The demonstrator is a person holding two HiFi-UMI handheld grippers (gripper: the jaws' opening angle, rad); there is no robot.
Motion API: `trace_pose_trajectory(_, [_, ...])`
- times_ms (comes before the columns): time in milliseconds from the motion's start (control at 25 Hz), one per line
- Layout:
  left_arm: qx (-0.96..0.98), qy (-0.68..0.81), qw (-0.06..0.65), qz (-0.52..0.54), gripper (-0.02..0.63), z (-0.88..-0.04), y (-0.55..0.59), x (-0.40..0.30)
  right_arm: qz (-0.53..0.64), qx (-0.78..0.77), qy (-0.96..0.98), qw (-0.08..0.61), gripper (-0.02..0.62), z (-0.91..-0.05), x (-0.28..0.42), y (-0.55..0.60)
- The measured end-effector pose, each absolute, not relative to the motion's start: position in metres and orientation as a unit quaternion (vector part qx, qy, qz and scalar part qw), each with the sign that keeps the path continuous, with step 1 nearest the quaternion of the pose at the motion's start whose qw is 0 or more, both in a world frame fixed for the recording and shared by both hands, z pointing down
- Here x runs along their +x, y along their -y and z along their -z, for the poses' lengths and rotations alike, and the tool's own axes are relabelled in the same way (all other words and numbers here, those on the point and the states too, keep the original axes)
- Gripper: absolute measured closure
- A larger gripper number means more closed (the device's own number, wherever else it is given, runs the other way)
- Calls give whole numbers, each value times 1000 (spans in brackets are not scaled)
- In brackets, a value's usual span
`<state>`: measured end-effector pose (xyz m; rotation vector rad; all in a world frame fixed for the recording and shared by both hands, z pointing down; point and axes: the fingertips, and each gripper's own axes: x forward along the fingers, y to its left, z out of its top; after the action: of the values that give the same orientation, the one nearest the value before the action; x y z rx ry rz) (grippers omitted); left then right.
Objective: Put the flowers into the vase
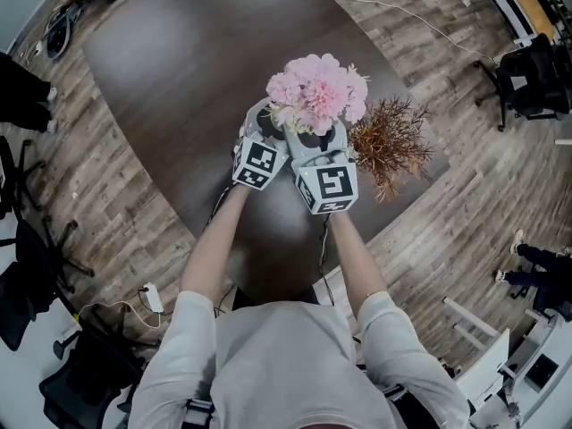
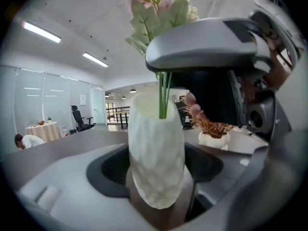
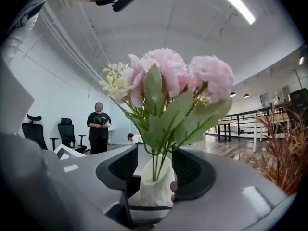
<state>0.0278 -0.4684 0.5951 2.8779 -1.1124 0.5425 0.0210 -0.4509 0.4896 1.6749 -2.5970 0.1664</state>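
Grey L hand-held gripper (image 1: pixel 266 130) pinches white faceted vase (image 2: pixel 156 162): dark pads sit against both its sides, low on the body. Vase stands upright on dark brown table (image 1: pixel 179 70), btwn the two hand-held grippers. Grey R hand-held gripper (image 1: pixel 317 146) is just beside the L one, jaws spread either side of vase neck. Its R-hand pad looks to touch the vase, the other pad shows a slim gap, nothing pinched. Green stems (image 3: pixel 158 165) run down btwn R jaws into vase mouth. Bunch of pink artificial flowers w/ green leaves (image 1: pixel 317 92) spreads above both hand-held grippers, already in vase. To the right of R hand-held gripper: dried rust-brown plant (image 1: pixel 391 141) in small white pot (image 2: pixel 213 139), on same table, apart from vase. Further off, past R jaws to the left: standing person in dark clothes (image 3: pixel 98 131) and black office chairs (image 3: pixel 66 129). Wood-plank floor (image 1: pixel 474 177) lies round the table.
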Motion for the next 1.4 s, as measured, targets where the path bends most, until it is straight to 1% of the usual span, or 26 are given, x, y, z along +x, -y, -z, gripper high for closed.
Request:
trace_pose_trajectory(80, [918,358,6,-172,261,-596,466,30,-56,541,838,47,351,-502,21,447])
trace_pose_trajectory(160, [917,361,4,-170,261,-596,467,30,-58,542,836,65,322,-512,21,447])
trace_pose_trajectory(280, [918,362,-3,-164,261,-594,468,31,-79,548,830,75,269,-525,22,452])
trace_pose_trajectory(320, [918,362,-5,-161,261,-593,468,31,-89,548,828,75,238,-529,23,454])
trace_pose_trajectory(440, [919,362,-7,-159,258,-594,467,31,-120,545,826,84,236,-542,24,454])
trace_pose_trajectory(680, [923,347,-21,-167,248,-598,459,35,-136,543,824,88,236,-564,27,441])
trace_pose_trajectory(880, [920,345,-22,-183,181,-607,452,30,-139,545,824,63,244,-558,28,441])
trace_pose_trajectory(1080, [909,374,-6,-184,178,-613,439,6,-131,545,826,60,252,-553,29,437])
trace_pose_trajectory(1120, [905,384,0,-182,195,-616,436,-2,-131,545,826,61,255,-553,30,437])
trace_pose_trajectory(1160, [902,390,6,-183,226,-618,433,-10,-131,546,825,62,258,-554,31,437])
trace_pose_trajectory(1240, [899,397,11,-183,317,-619,422,-20,-134,551,821,62,268,-556,35,436])
trace_pose_trajectory(1320, [897,408,16,-169,489,-614,410,-27,-134,555,818,63,287,-558,38,433])
trace_pose_trajectory(1360, [897,412,20,-160,531,-612,404,-30,-133,557,817,65,295,-560,38,429])
trace_pose_trajectory(1400, [896,415,24,-154,589,-611,396,-32,-134,557,817,68,298,-562,38,424])
